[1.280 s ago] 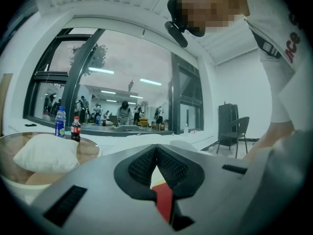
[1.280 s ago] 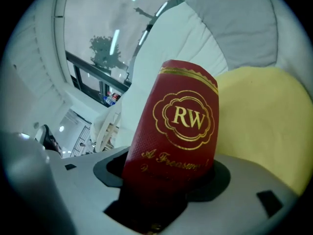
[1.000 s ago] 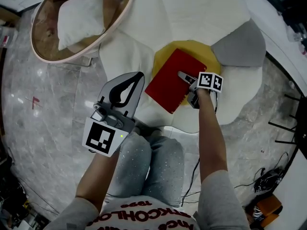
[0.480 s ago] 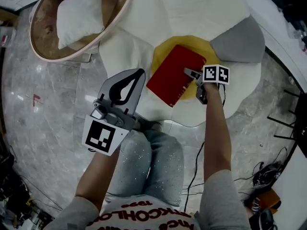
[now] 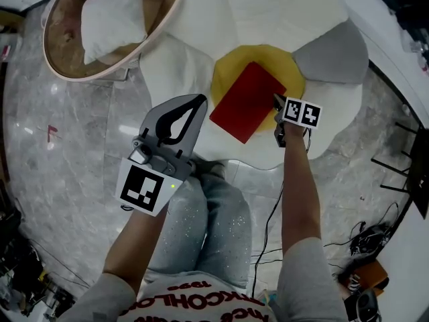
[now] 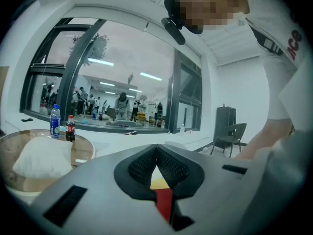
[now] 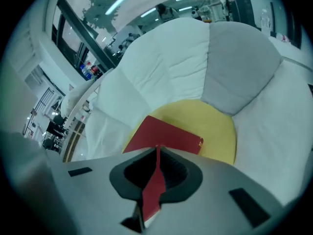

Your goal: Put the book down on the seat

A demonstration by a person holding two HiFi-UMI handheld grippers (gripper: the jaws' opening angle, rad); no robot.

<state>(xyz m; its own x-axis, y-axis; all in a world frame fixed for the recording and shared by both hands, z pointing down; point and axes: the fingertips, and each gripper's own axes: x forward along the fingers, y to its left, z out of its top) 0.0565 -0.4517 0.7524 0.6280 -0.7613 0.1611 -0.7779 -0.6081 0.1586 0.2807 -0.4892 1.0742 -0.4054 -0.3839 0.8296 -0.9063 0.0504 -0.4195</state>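
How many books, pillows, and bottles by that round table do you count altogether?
Red book: 1
White pillow: 1
Bottles: 2
Total: 4

Colours of the seat and what lies round it

The book (image 5: 247, 102) is plain red. The seat (image 5: 268, 12) has a yellow centre, white petals and one grey petal at 2 o'clock. At 10 o'clock, a white pillow (image 5: 110, 19) and a brown round surface (image 5: 64, 39). The floor (image 5: 67, 126) is grey marble with veins.
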